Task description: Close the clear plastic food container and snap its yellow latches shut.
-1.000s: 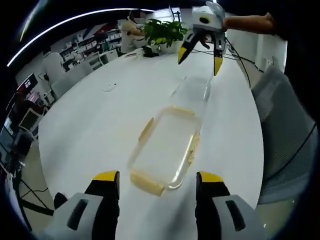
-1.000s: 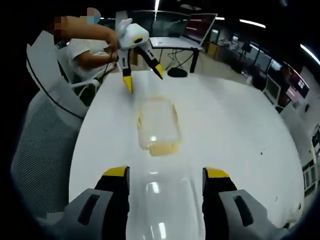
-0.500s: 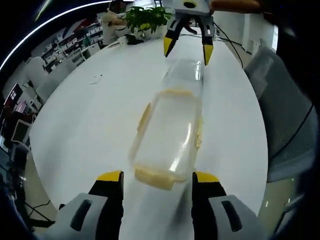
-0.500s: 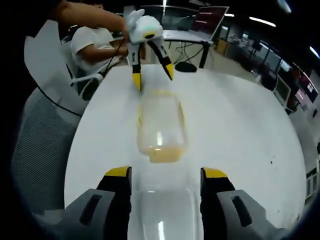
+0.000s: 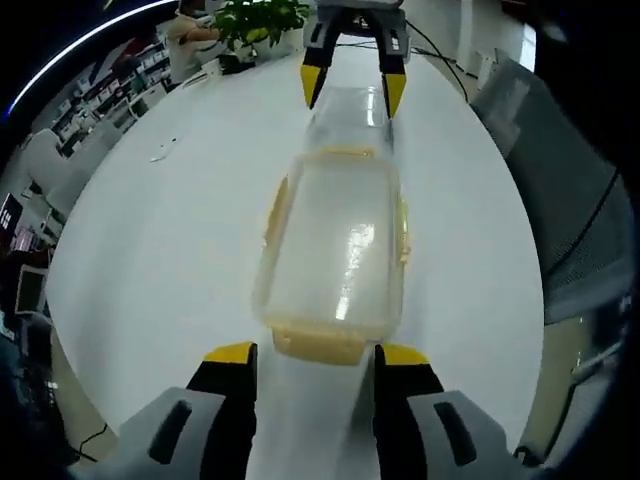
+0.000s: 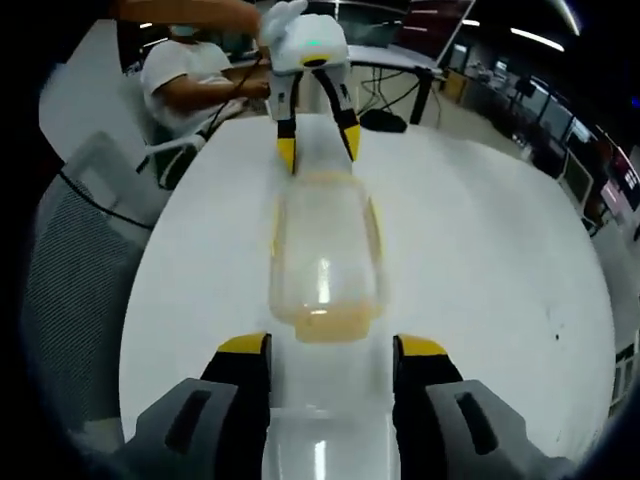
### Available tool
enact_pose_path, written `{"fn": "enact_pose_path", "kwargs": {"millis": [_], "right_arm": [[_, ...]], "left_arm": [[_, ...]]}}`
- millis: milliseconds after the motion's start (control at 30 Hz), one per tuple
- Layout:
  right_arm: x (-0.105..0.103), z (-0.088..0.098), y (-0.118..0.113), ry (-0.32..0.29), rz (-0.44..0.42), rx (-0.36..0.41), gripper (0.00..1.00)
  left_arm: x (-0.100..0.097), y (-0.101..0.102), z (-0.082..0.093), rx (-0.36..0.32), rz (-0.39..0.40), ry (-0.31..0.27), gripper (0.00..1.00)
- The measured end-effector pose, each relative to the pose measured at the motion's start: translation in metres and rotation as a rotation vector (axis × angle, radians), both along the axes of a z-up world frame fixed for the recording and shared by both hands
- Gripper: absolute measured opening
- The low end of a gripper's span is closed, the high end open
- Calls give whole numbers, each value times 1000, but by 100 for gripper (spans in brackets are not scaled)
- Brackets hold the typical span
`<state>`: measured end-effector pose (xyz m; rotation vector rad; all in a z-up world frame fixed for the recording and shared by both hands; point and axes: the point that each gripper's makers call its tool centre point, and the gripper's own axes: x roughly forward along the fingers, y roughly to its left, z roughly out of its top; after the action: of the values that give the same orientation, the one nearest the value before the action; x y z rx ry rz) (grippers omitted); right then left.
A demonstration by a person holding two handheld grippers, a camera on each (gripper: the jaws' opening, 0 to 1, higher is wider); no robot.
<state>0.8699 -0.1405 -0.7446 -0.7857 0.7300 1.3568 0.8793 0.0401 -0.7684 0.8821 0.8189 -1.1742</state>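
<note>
The clear food container (image 5: 335,250) lies lengthwise on the white table (image 5: 160,250), with yellow latches on its ends and sides. My left gripper (image 5: 312,355) is open, its jaws just short of the near end latch (image 5: 318,345). Beyond the far end lies the clear lid (image 5: 350,105), with the right gripper (image 5: 350,92) over it. In the right gripper view the lid (image 6: 325,445) lies between my right gripper's (image 6: 330,345) jaws, which are open. I cannot tell whether they touch it. The container (image 6: 325,255) is ahead, and the left gripper (image 6: 318,145) hangs over its far end.
A grey mesh chair (image 5: 570,200) stands along the table's edge. At the far end of the table are a green plant (image 5: 255,20) and a small object (image 5: 160,152). A seated person (image 6: 195,75) is behind the left gripper, with desks and monitors beyond.
Both grippers have moved in toward the container from opposite ends. The jaws of each have narrowed a little. Container and lid lie where they were.
</note>
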Motion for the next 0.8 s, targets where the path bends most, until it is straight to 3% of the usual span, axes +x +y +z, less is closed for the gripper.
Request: {"fn": "enact_pose_path", "kwargs": {"millis": [400, 800], "right_arm": [[0, -26, 11, 2, 38, -54, 37], [8, -39, 10, 4, 25, -81, 34]], "left_arm": [[0, -4, -9, 26, -61, 20, 32], [0, -4, -11, 20, -85, 41, 33]]}}
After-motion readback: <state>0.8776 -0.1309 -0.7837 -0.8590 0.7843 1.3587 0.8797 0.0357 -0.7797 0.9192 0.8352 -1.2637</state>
